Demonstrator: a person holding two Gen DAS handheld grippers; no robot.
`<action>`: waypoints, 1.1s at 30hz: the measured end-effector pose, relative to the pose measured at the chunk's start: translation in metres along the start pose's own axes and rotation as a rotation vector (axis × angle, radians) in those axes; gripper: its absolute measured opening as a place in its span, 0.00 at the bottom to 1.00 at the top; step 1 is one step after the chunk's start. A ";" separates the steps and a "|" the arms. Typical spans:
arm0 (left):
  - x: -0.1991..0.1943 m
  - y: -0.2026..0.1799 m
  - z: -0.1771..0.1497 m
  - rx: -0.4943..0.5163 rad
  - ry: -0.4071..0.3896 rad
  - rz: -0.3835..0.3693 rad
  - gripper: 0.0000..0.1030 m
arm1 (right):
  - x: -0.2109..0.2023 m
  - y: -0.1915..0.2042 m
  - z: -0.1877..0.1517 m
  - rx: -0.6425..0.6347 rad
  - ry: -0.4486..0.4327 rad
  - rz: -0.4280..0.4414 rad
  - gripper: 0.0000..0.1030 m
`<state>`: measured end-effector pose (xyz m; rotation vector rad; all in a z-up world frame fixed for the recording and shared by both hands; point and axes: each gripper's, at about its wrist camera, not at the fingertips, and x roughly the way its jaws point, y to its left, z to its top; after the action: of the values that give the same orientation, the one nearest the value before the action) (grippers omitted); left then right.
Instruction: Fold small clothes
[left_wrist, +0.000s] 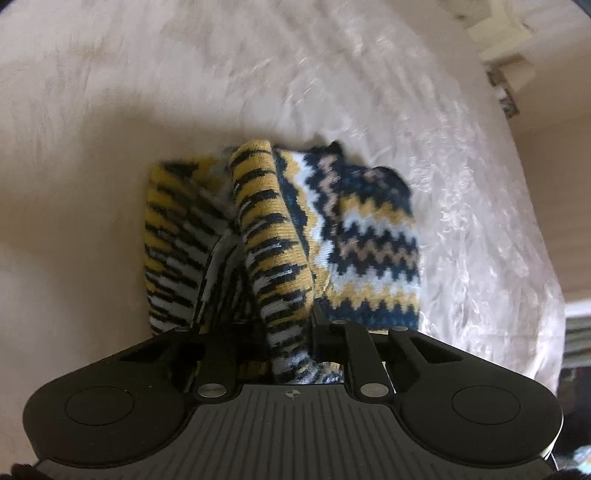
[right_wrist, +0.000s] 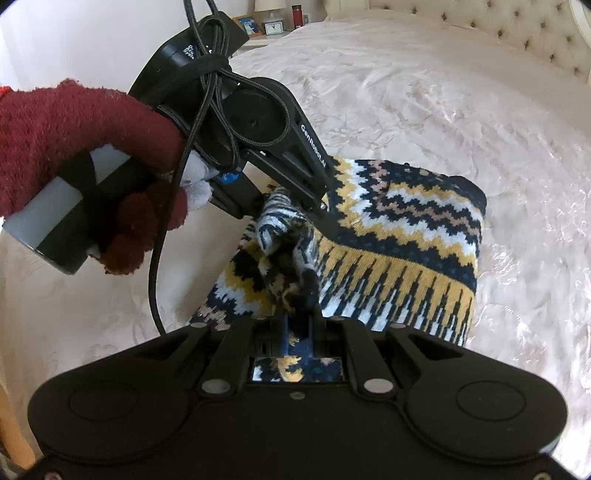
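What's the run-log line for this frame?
left hand-held gripper: shut on knit garment | right hand-held gripper: shut on knit garment | on bed

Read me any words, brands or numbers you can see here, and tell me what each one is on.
"GenRobot.AI": white print along the left gripper arm.
White print on its upper housing: too blurred to read.
Clock on the nightstand: digits too small.
Knitted sweater: pattern only, no text.
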<state>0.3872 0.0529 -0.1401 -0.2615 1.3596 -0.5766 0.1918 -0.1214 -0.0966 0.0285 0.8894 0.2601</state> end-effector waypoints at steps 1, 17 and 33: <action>-0.009 -0.005 -0.001 0.040 -0.027 0.006 0.17 | -0.003 0.002 0.001 0.000 -0.010 0.005 0.15; -0.012 0.054 -0.010 -0.015 -0.055 0.043 0.34 | 0.058 0.028 0.001 0.019 0.159 0.160 0.45; -0.074 0.005 -0.033 0.133 -0.276 0.165 0.53 | -0.011 -0.040 -0.008 0.255 0.005 0.077 0.73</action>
<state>0.3488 0.1011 -0.0871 -0.1141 1.0595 -0.4714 0.1874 -0.1629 -0.0988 0.2989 0.9228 0.2171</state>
